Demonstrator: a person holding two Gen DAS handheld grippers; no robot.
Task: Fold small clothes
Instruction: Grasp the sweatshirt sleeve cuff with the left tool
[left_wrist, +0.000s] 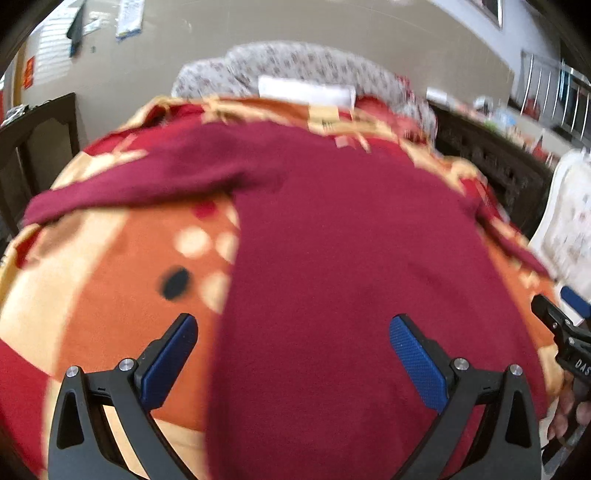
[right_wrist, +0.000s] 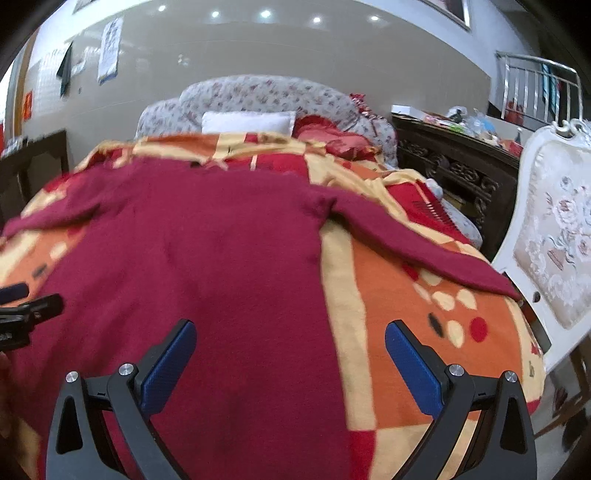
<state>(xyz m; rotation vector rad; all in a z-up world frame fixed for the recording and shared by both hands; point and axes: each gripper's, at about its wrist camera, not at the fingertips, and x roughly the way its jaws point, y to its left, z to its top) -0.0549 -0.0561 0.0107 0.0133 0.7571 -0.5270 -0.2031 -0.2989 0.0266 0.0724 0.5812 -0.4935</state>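
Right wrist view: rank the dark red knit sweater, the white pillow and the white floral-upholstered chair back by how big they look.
1. Dark red knit sweater, largest, though nearest the camera.
2. White floral-upholstered chair back.
3. White pillow, smallest, but farthest away.

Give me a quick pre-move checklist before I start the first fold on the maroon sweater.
1. Left gripper jaws open, nothing held: ok.
2. Right gripper jaws open, nothing held: ok.
3. Maroon sweater spread flat on the patterned blanket: ok.
4. Both sleeves laid out to the sides, not tucked under: ok.
5. Nothing lying on top of the sweater: ok.
6. Near hem position below the jaws: cannot tell, out of frame.
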